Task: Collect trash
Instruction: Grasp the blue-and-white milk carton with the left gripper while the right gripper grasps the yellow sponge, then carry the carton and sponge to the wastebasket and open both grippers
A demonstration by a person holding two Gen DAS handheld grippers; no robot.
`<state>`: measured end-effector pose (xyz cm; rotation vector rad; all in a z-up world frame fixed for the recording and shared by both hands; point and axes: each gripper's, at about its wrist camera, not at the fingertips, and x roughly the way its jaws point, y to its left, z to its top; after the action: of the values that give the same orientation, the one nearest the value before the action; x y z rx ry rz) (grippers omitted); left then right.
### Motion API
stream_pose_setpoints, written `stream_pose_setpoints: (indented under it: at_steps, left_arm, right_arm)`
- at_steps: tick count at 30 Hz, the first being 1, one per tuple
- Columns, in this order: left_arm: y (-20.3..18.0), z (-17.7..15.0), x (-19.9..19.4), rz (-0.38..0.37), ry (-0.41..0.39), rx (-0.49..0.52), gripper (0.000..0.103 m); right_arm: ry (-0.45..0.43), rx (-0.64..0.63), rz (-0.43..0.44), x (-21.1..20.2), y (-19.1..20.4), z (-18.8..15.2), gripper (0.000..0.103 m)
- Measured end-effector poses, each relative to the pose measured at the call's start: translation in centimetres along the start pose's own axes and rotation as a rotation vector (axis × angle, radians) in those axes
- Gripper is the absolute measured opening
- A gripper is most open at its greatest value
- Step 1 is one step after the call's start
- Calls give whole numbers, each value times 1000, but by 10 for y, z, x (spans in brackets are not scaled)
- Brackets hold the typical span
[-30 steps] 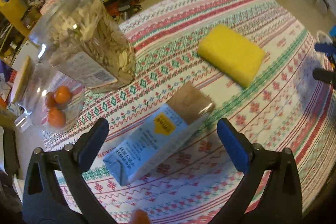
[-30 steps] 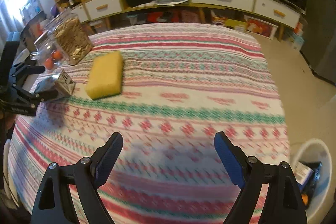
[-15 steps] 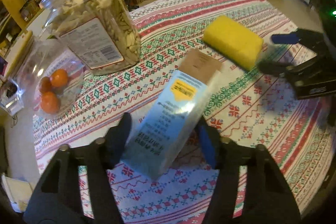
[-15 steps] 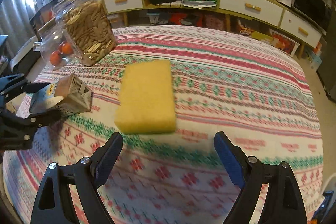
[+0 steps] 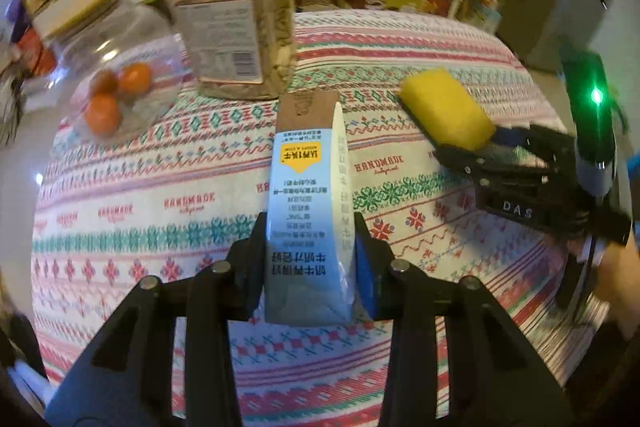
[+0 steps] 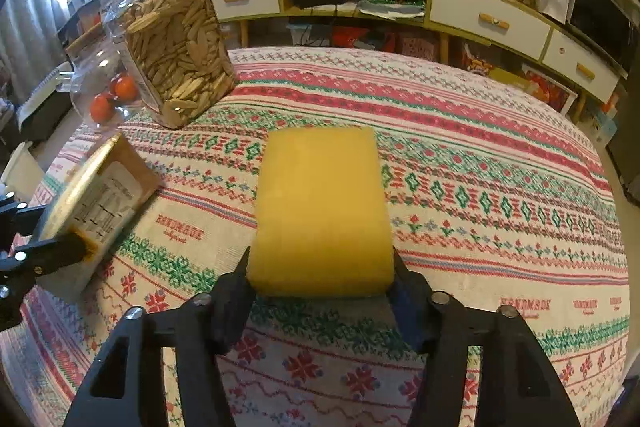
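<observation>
My left gripper (image 5: pixel 310 271) is shut on a blue and brown milk carton (image 5: pixel 306 195), held above the patterned tablecloth (image 5: pixel 160 195). The carton also shows at the left of the right wrist view (image 6: pixel 96 203), clamped by the left gripper's fingers (image 6: pixel 52 251). My right gripper (image 6: pixel 322 281) is shut on the near end of a yellow sponge (image 6: pixel 322 203). In the left wrist view the sponge (image 5: pixel 446 107) shows at the right with the right gripper (image 5: pixel 496 143) on it.
A clear jar of seeds (image 6: pixel 172 51) and a glass jar with small orange fruits (image 6: pixel 100 87) stand at the table's far left. A low cabinet with white drawers (image 6: pixel 488 19) runs behind the table.
My left gripper closed on the carton and lifted it. My right gripper moved forward over the table to the sponge and closed on it.
</observation>
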<state>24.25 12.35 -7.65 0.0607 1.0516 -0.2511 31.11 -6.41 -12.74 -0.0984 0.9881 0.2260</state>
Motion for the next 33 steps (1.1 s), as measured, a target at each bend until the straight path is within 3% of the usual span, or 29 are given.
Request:
stream_pose_setpoints:
  at_steps: [5,12,22,33]
  left_arm:
    - [-3,-7,-23,25,-38,-43,40]
    - [-22,-18,-45,28,-38,-40,40]
    - [-76,-12,-67,25,-50,-18,40]
    - [-140,-30,-91,-10,-91,20,40]
  right_arm:
    - [-18,13,12,-26,-10,-6,60]
    - [-57,-65,-10,-79,-24,-22,60]
    - [-87,-81,-30,-162,-65,-59,60]
    - [-103,-8,-58,-232,-111,-105,60]
